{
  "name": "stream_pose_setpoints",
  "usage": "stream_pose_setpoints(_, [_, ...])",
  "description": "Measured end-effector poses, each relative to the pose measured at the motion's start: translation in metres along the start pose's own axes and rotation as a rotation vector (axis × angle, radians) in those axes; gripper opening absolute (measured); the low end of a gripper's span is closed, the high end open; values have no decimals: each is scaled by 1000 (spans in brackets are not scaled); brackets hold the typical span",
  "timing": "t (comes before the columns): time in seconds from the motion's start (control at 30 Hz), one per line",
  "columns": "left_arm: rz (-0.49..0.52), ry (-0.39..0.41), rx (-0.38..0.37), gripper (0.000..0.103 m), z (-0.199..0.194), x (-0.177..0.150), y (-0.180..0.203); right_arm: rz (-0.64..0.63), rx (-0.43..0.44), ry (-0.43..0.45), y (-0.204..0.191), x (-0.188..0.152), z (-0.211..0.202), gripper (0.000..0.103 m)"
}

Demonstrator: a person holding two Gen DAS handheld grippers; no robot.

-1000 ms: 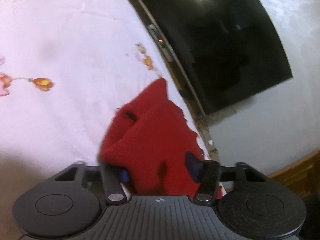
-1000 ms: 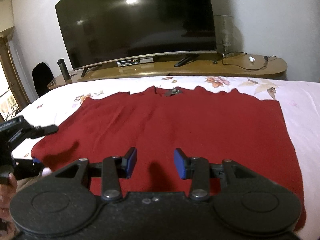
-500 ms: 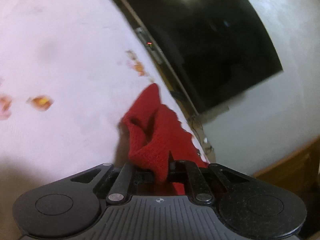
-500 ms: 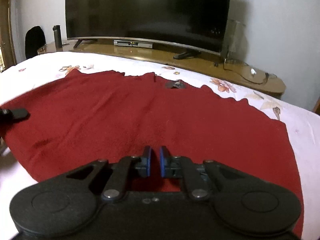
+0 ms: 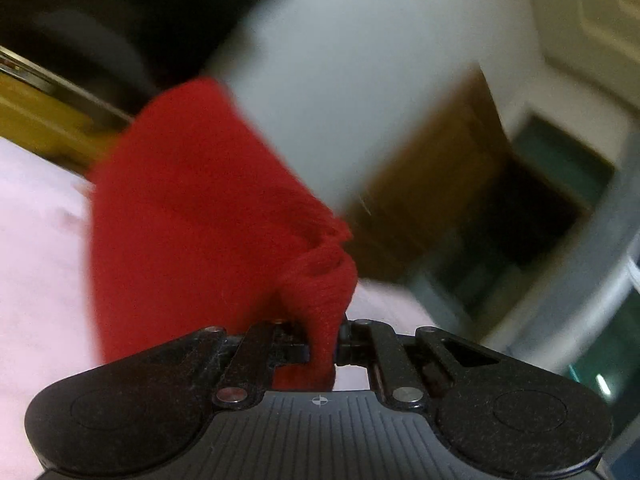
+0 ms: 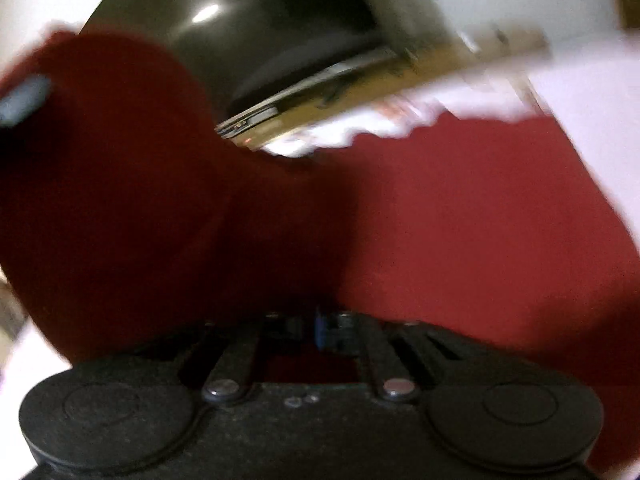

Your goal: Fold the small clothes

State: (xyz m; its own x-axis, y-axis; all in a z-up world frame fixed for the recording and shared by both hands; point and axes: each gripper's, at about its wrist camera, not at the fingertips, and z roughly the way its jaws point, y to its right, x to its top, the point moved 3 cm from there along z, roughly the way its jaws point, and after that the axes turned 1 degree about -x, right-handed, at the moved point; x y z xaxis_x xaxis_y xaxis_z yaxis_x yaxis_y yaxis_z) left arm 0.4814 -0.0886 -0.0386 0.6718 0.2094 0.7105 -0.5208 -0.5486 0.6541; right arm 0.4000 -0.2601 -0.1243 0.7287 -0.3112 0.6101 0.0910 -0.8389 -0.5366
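Note:
A red knitted garment (image 6: 460, 220) lies spread on the white floral bedsheet (image 6: 592, 112). My left gripper (image 5: 322, 344) is shut on a bunched corner of the red garment (image 5: 192, 208) and holds it up off the bed, so the cloth hangs away from the fingers. In the blurred right wrist view that raised side stands as a dark red flap (image 6: 100, 160) on the left. My right gripper (image 6: 314, 326) is at the garment's near hem, its jaws closing tight, with red cloth around and under the pads.
A large dark TV (image 6: 260, 20) stands on a long wooden stand (image 6: 360, 88) beyond the bed. In the left wrist view, bare bedsheet (image 5: 36, 260) lies to the left, and a white wall and a wooden door (image 5: 440, 180) are on the right.
Both grippers went from open to shut on the red garment. The left one then rose and rolled, lifting its corner off the bed. The right one tilted at the near hem.

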Motion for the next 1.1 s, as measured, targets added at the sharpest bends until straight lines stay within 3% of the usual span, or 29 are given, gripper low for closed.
stream_pose_setpoints(0.07, [-15,-178,-51,9,51,-17,4,394,240,-29,52,-2,1,0])
stream_pose_setpoints(0.1, [-11,-232,-71,9,69,-26,3,517,296,61,75,-2,-18,8])
stream_pose_setpoints(0.17, [-11,-321,-18,11,96,-41,-1,532,137,208,100,-3,-68,8])
stream_pose_setpoints(0.2, [-15,-346,6,11,101,-46,-3,519,99,234,113,-8,-88,8])
stream_pose_setpoints(0.23, [-17,-332,-23,12,97,-48,-1,564,140,246,129,-14,-104,12])
stream_pose_setpoints(0.27, [-18,-312,-45,24,89,-48,2,621,155,225,143,-19,-115,18])
stream_pose_setpoints(0.3, [-14,-298,-43,53,79,-47,4,649,158,216,156,-22,-126,19])
stream_pose_setpoints(0.37, [12,-220,-26,94,47,-44,12,682,179,243,168,-23,-144,36])
stream_pose_setpoints(0.43, [9,-155,-39,95,17,-34,5,687,174,280,171,-21,-159,61])
stream_pose_setpoints(0.5, [-19,-109,5,94,-4,-25,-13,670,184,300,166,-17,-168,72])
stream_pose_setpoints(0.53, [-23,-89,42,94,-11,-21,-24,653,187,296,162,-14,-168,71])
stream_pose_setpoints(0.6, [-51,-62,119,93,-20,-9,-49,609,180,285,153,-7,-162,69])
stream_pose_setpoints(0.7, [-90,-51,155,91,-18,3,-73,552,128,271,145,3,-151,63])
stream_pose_setpoints(0.8, [-80,-101,156,91,8,8,-87,467,72,264,141,22,-141,59])
stream_pose_setpoints(0.93, [-11,-177,284,91,36,-1,-96,359,6,224,136,53,-115,53])
stream_pose_setpoints(0.97, [-12,-193,292,85,40,-5,-101,340,-3,208,134,57,-108,51])
stream_pose_setpoints(1.0, [-8,-201,294,68,45,-8,-104,310,-14,188,132,61,-102,47])
stream_pose_setpoints(1.03, [-33,-195,275,61,47,-17,-105,271,-32,164,127,66,-94,34])
stream_pose_setpoints(1.1, [-127,-140,236,57,35,-24,-118,186,-42,141,115,70,-88,23])
